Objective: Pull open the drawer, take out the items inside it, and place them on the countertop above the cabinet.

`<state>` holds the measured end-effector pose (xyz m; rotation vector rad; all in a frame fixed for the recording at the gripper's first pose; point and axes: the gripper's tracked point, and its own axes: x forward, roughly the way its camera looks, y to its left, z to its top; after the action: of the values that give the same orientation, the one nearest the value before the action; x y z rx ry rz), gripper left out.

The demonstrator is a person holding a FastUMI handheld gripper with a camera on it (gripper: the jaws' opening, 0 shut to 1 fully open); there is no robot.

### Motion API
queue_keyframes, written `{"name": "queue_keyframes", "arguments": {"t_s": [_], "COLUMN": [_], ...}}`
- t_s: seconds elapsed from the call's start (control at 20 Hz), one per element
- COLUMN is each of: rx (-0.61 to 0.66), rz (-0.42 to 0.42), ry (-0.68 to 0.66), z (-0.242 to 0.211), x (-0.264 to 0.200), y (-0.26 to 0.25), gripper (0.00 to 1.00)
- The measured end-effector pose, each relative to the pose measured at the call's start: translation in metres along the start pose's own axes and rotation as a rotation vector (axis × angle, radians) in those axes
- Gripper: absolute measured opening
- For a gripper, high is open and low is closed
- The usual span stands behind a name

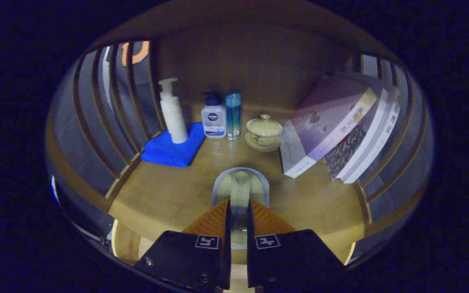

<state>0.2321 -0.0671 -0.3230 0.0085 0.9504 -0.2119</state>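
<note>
My gripper is shut on a clear, glass-like item with a grey rim. Both fingers press on it and it sticks out ahead of them. The item hangs just over the front part of the wooden countertop; I cannot tell whether it touches the wood. Paler wood shows below the counter's front edge, under the fingers.
At the back of the countertop a white pump bottle stands on a blue cloth. To its right are a small white bottle, a tall blue bottle, and a lidded tea bowl on a saucer. Books lean at the right. Slatted side walls enclose the counter.
</note>
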Motion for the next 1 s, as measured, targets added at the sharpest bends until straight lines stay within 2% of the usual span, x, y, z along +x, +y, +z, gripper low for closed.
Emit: {"name": "queue_keyframes", "arguments": {"t_s": [0.2, 0.35, 0.75, 0.9, 1.0], "rx": [-0.025, -0.046, -0.103, -0.082, -0.069], "rz": [-0.013, -0.019, 0.074, 0.127, 0.156], "ry": [-0.047, -0.067, -0.221, -0.289, -0.324], "z": [0.008, 0.008, -0.005, -0.014, -0.026], "x": [0.004, -0.006, -0.099, -0.139, -0.166], "y": [0.002, 0.006, 0.02, 0.022, 0.02], "gripper": [0.26, 0.49, 0.85, 0.86, 0.91]}}
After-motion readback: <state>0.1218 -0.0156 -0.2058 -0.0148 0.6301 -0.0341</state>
